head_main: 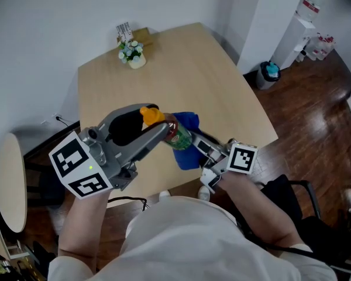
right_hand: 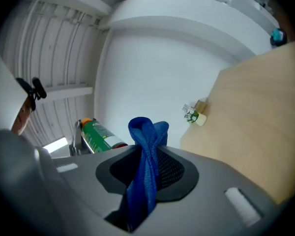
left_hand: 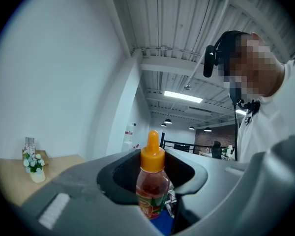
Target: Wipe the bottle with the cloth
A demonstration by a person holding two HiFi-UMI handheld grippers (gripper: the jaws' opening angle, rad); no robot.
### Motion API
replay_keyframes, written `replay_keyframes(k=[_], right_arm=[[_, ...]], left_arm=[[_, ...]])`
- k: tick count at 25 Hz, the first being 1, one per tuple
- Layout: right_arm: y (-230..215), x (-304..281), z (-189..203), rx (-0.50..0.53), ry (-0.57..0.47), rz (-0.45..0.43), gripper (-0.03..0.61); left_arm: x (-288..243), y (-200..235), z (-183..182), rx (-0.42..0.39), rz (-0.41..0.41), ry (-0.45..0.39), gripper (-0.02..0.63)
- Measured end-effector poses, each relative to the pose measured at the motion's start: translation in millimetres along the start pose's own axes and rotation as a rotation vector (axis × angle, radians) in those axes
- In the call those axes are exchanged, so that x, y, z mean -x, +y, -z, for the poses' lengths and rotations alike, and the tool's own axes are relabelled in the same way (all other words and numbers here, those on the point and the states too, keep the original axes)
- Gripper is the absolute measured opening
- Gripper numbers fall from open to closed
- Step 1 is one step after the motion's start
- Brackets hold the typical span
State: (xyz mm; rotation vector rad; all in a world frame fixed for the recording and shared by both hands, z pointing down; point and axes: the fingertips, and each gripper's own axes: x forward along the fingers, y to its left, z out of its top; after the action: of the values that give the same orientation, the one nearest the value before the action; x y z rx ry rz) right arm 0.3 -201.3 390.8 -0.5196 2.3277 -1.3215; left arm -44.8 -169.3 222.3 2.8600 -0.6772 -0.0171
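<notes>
A small bottle (head_main: 168, 127) with an orange cap and a red-green label is held above the table's near edge, my left gripper (head_main: 158, 127) shut on it. In the left gripper view the bottle (left_hand: 152, 187) stands between the jaws, cap up. My right gripper (head_main: 200, 148) is shut on a blue cloth (head_main: 187, 139) that touches the bottle's lower end. The right gripper view shows the cloth (right_hand: 146, 166) bunched between the jaws and the bottle (right_hand: 97, 135) just left of it, lying sideways.
The light wood table (head_main: 222, 86) carries a small white flower pot (head_main: 132, 52) and a cardboard box (head_main: 141, 36) at its far corner. A round side table (head_main: 9, 180) stands left; a bin (head_main: 269, 72) sits on the dark floor at right.
</notes>
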Motion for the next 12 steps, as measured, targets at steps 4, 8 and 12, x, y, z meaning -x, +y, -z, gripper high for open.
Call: replay_keyframes(k=[4, 8, 12], right_arm=[[5, -4, -1, -0.125, -0.029, -0.027, 0.094], [1, -3, 0, -0.206, -0.057, -0.019, 0.094], [-8, 10, -6, -0.251, -0.118, -0.003, 0.094]], left_arm=[[0, 2, 10, -0.021, -0.003, 0.034, 0.156], [8, 7, 18, -0.028, -0.007, 0.059, 0.156], [12, 15, 30, -0.039, -0.013, 0.086, 0.156]])
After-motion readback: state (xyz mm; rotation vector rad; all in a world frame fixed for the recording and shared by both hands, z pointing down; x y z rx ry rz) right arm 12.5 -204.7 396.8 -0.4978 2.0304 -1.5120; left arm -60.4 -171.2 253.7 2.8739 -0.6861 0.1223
